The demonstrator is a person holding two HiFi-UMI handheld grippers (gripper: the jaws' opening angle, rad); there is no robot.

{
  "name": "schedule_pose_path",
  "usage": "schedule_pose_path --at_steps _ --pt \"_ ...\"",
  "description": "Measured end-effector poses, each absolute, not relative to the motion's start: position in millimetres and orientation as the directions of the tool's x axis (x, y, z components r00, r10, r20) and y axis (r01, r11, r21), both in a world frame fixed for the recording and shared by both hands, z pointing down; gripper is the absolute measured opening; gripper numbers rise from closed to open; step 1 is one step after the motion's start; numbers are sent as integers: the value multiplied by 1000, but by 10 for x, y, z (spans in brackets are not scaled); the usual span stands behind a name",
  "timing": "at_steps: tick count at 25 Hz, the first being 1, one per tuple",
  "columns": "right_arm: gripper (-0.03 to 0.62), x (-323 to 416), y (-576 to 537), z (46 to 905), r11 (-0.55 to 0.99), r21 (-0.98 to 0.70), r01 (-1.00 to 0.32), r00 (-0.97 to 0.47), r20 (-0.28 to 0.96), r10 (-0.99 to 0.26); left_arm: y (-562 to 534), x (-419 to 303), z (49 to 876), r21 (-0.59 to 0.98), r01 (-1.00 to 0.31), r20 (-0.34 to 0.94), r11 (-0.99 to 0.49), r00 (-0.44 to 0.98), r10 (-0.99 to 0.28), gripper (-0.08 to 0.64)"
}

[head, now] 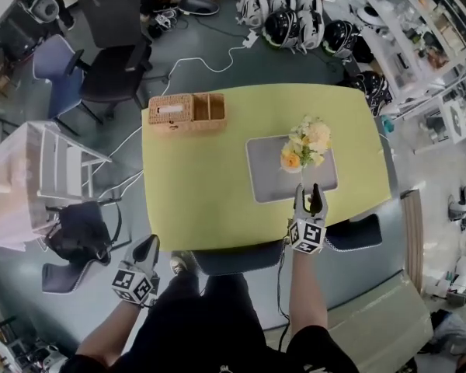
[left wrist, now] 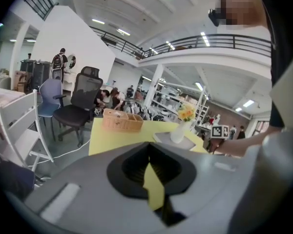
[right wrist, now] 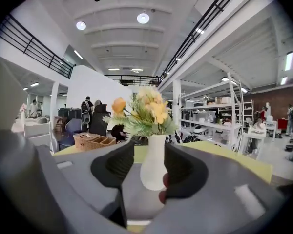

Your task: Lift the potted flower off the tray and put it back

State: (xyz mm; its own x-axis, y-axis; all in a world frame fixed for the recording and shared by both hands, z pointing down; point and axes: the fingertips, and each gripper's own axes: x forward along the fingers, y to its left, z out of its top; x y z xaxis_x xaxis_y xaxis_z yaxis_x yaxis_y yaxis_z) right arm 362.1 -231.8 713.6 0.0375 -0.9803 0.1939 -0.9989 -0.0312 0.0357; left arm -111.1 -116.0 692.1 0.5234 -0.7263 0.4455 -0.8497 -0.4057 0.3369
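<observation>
The potted flower (head: pixel 305 144), yellow and cream blooms in a white vase (right wrist: pixel 153 165), stands upright on the grey tray (head: pixel 268 181) at the right of the yellow table (head: pixel 194 185). My right gripper (head: pixel 310 190) is at the tray's near edge, pointing at the vase. In the right gripper view its jaws stand open on either side of the vase, with a gap on the left side. My left gripper (head: pixel 147 247) hangs off the table's near left corner, shut and empty. In the left gripper view the vase (left wrist: pixel 178 130) stands far off to the right.
A wicker basket (head: pixel 186 113) sits at the table's far left corner. Office chairs (head: pixel 113 45) stand beyond the table, and a white rack (head: pixel 46 169) is to its left. Helmets (head: pixel 295 22) lie on the floor at the back. A dark chair (head: pixel 349 231) is tucked in by the right arm.
</observation>
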Motion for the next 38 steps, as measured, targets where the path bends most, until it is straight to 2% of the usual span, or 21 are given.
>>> schedule_pose_path --at_steps 4,9,16,22,31,38 --pt "90 3118 -1735 6582 -15 -17 -1000 12 153 -988 -1056 -1377 6689 336 -834 390 -438 546 -741 8" --pt "6 2139 -1214 5860 101 -46 -994 -105 85 -991 -909 -1687 6340 336 -810 302 -480 576 -760 8" --pt "5 829 -672 5258 210 -124 -970 -217 48 -975 -735 -2125 5923 288 -792 197 -538 598 -777 8" --pt "3 40 -182 5160 272 -207 -940 -295 84 -952 -476 -2449 5782 271 -794 166 -544 595 -786 8" --pt "3 -744 167 5245 355 -211 -911 -383 112 -917 -163 -2760 5728 284 -782 130 -555 605 -786 8" --pt "3 -997 270 5246 378 -195 -905 -403 108 -909 28 -2983 5793 304 -787 128 -536 592 -796 8"
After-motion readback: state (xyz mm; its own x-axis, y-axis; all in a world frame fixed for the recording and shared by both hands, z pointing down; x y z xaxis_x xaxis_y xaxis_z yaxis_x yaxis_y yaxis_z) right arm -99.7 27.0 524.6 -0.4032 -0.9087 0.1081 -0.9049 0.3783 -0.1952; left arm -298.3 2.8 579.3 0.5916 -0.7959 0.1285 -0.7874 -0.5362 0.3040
